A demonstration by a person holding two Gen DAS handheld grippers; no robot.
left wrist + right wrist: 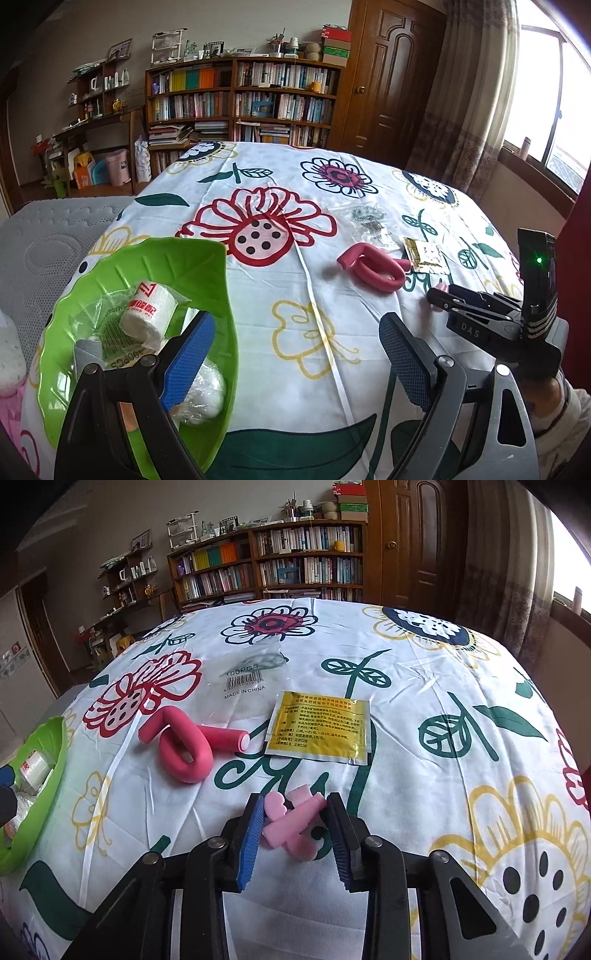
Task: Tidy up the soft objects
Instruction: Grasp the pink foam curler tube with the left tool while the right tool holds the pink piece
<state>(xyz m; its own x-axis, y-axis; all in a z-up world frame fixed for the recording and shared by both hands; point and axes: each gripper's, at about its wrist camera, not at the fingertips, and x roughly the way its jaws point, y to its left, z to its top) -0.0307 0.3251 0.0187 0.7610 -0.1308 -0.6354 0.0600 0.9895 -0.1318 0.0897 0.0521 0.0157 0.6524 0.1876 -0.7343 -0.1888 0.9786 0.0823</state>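
You're on the pickup step: your right hand-held gripper (295, 829) sits part open around the pale pink foam pieces (291, 821) on the floral bedsheet (424, 686), pads just touching. Squeeze gently next, then carry to the green leaf-shaped plastic tray (207, 258), where your left hand-held gripper (295, 360) hovers wide open, holding nothing.

Between the green bowl (207, 266) and the red foam roller (373, 269) the flowered bedsheet (314, 332) lies bare, a wide lane. Beyond the roller, the clear packet (245, 679) and yellow sachet (321, 727) crowd the middle; the far sheet is open.
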